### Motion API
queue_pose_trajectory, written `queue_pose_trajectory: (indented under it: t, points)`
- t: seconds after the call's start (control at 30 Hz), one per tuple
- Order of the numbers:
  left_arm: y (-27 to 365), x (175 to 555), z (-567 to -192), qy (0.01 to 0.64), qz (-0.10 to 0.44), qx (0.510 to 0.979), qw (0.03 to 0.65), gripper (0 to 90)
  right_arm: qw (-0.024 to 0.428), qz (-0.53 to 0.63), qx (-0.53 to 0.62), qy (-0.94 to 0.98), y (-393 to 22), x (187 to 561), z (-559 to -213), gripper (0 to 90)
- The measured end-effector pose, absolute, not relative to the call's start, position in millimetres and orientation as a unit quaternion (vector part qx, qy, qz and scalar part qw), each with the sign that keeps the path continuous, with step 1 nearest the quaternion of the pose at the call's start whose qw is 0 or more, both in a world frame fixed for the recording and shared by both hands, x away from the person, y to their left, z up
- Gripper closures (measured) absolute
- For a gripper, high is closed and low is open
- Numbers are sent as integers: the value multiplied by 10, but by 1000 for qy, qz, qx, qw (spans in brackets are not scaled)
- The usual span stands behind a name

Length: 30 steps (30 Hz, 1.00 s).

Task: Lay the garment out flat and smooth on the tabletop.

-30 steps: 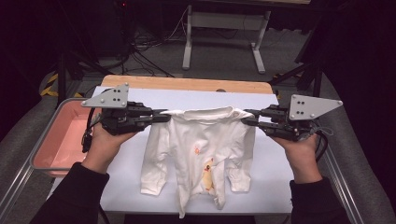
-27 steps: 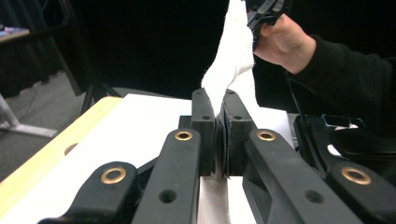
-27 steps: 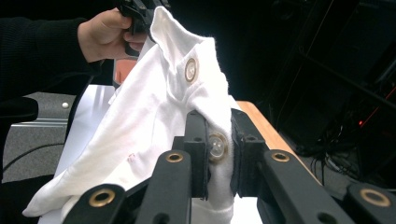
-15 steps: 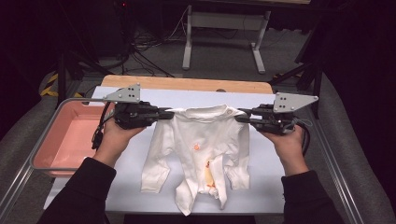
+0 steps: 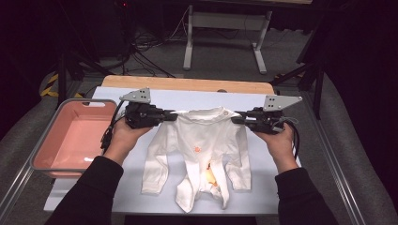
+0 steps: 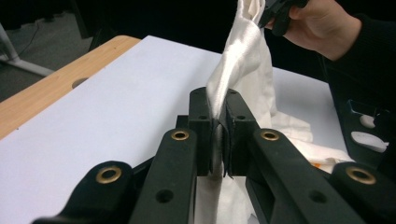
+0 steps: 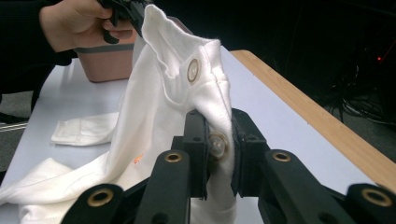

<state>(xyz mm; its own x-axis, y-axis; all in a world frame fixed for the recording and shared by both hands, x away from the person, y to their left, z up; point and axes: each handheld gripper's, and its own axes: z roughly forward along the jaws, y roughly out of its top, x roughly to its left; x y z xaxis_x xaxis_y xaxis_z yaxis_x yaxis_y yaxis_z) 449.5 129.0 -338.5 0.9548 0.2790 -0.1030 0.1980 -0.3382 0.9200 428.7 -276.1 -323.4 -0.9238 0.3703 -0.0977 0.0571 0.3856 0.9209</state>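
The white romper (image 5: 202,145) hangs by its shoulders between the two grippers, its legs and one sleeve already resting on the counter (image 5: 281,192) beside the pink bin (image 5: 70,140). The left gripper (image 5: 170,115) is clamped on one shoulder, the right gripper (image 5: 237,119) on the other (its jaws pinch cloth right at a snap button). To lay it flat, I judge both hands should go down together at the same height, keeping the neckline taut between them and drawing slightly away from the legs so the body spreads without folding under; release only once the shoulders touch the counter. Compared with a second ago, both grippers sit lower and farther from the person, and more of the romper lies on the counter.
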Motion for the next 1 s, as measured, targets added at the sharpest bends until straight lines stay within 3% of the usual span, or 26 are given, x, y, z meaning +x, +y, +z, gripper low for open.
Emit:
queue_pose_trajectory:
  t: [1.0]
  points:
    - [1093,4954,-3887,216,28,829,515,825,135,493,208,834,-2776,4709,-3713,738]
